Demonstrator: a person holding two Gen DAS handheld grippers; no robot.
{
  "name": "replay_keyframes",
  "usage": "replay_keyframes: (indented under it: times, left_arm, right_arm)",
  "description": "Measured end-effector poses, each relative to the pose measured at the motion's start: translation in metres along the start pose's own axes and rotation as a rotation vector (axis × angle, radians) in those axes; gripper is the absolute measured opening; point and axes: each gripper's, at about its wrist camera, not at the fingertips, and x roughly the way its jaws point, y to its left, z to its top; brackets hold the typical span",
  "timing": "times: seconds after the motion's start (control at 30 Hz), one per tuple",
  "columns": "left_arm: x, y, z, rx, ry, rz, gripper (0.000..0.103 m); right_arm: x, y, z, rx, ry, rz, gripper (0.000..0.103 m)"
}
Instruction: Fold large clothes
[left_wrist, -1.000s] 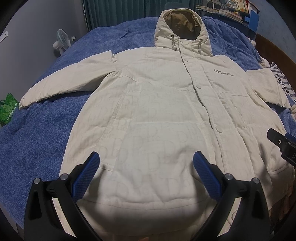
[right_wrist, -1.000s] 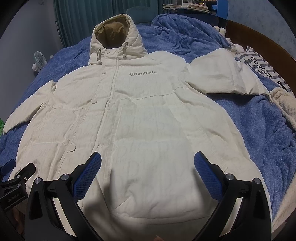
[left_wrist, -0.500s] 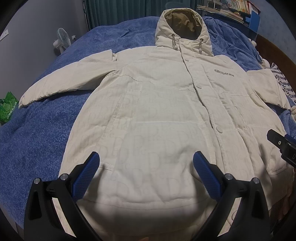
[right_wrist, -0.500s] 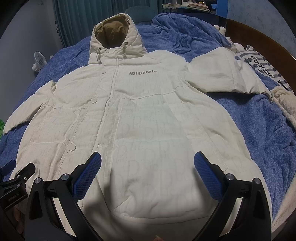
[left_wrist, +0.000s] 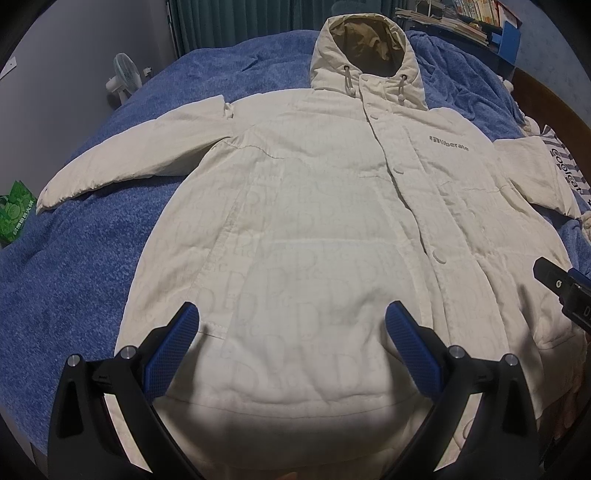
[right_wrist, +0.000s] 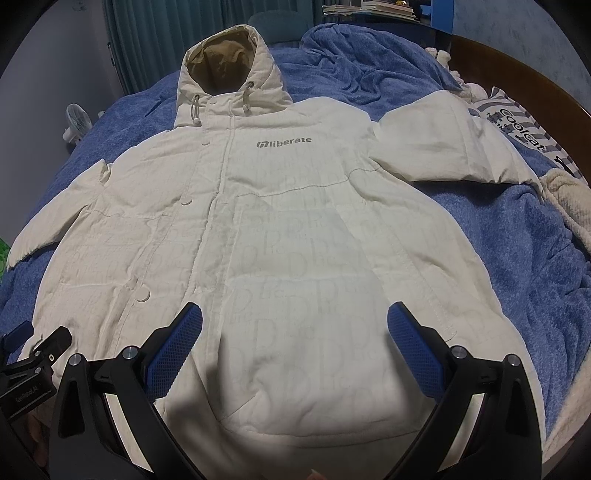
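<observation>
Left wrist view shows a cream hooded padded jacket (left_wrist: 295, 221) lying flat, front side up, on a bed with a blue fleece blanket (left_wrist: 74, 258). Its 2 sleeves are spread out to the sides and the hood (left_wrist: 365, 48) points to the far end of the bed. On the chest the grey word "liberate" is printed. The left gripper (left_wrist: 291, 328) hangs over the lower hem part, its 2 blue-padded fingers spread wide and holding nothing. Right wrist view shows the right gripper (right_wrist: 294, 328) over the other half of the hem, fingers also wide apart and empty. Beside the bed stand a small white fan (left_wrist: 123, 75) and a green package (left_wrist: 16, 214). A striped cloth (right_wrist: 524, 133) lies near the right sleeve.
</observation>
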Motion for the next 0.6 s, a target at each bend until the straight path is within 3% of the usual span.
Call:
replay_keyframes:
  times: [0.37,0.6]
  left_arm:
    - [-0.001,0.001,0.002,-0.002,-0.004,0.002,0.096]
    - [-0.003,0.005,0.004,-0.013,-0.028,-0.023,0.096]
  right_arm:
    - [0.0,-0.002,0.001,-0.002,-0.006,-0.001,0.097]
    - [-0.006,-0.023,0.014,0.049,-0.074,-0.045,0.097]
